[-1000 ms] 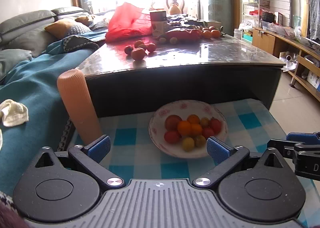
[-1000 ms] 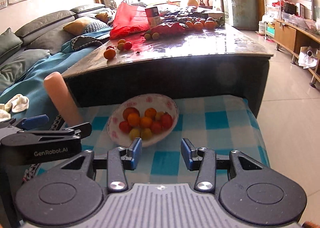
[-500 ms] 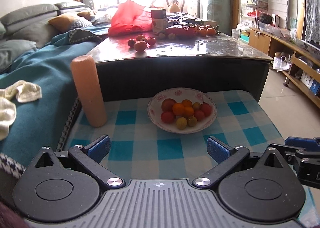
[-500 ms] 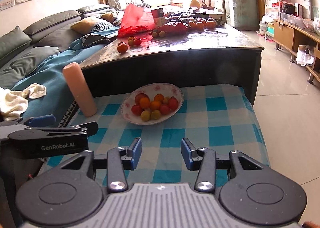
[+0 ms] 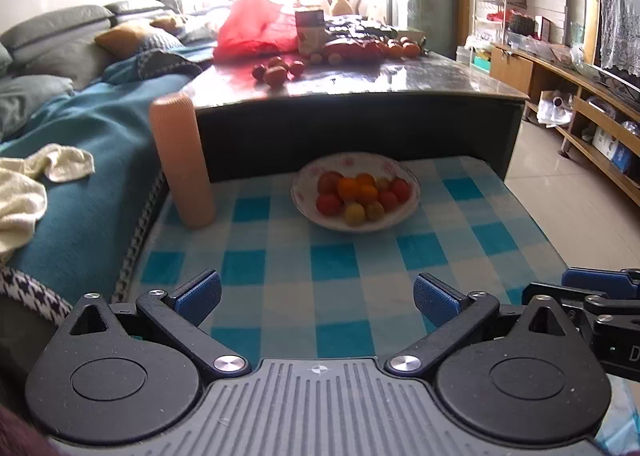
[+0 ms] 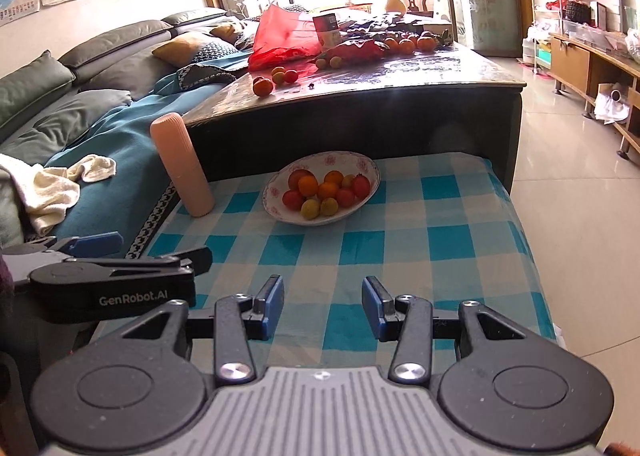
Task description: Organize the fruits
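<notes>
Left wrist view: window glare washes out the far end of the dark table [image 5: 360, 84], so the fruit near the red bag [image 5: 256, 34] is hard to tell apart, prob. tomatoes and oranges. The right gripper [image 5: 600, 296] is cut off at the right edge. The left gripper [image 5: 317, 294] has its jaws spread wide w/ nothing between them, low over the blue checked cloth [image 5: 280, 256]. The plate [image 5: 308, 180] of mixed red, orange and yellow fruit [image 5: 360, 194] sits far ahead, slightly right of centre, well apart from the fingers. A peach ribbed cylinder [image 5: 182, 164] stands upright to the left of the plate. Right wrist view: the right gripper [image 6: 323, 306] is also parted and empty, though less wide. The plate [image 6: 372, 172] w/ fruit [image 6: 326, 190] lies ahead, about centre. The left gripper [image 6: 116, 272] shows side-on at near left, partly blocking the cloth [image 6: 420, 240] edge. Cylinder [image 6: 182, 166] at far left of the cloth; loose fruit on the table [image 6: 400, 76] behind; a cream towel [image 6: 52, 188] lies on the teal sofa cover [image 6: 116, 160].
</notes>
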Action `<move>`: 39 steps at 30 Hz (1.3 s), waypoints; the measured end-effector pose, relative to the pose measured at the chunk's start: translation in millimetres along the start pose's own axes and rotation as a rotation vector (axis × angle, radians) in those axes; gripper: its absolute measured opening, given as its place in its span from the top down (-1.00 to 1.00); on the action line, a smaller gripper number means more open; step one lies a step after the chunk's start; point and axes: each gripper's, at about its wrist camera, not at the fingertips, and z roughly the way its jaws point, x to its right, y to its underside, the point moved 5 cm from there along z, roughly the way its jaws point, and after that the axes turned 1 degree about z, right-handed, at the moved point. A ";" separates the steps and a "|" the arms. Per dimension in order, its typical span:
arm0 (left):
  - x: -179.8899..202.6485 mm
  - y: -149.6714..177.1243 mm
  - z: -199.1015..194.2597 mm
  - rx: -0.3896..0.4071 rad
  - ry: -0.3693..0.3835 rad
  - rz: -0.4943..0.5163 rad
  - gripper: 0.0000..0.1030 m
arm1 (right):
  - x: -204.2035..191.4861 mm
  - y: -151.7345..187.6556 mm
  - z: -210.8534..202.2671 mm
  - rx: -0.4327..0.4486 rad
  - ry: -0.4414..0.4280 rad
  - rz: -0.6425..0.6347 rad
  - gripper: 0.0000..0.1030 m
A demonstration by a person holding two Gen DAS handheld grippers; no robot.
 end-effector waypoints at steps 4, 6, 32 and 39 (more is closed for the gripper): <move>2.2 8.4 -1.2 -0.022 0.015 -0.004 -1.00 | -0.2 6.4 -3.2 -0.011 0.003 -0.004 -0.14; 4.6 13.2 -1.0 -0.035 0.014 0.005 -1.00 | -0.5 9.7 -4.1 -0.020 0.007 -0.006 -0.14; 18.4 52.9 -7.3 -0.128 0.038 0.046 -1.00 | -3.4 52.2 -13.2 -0.121 0.044 -0.020 -0.14; 16.7 56.7 -3.7 -0.146 0.014 0.051 -1.00 | -4.2 56.0 -8.4 -0.137 0.051 -0.027 -0.14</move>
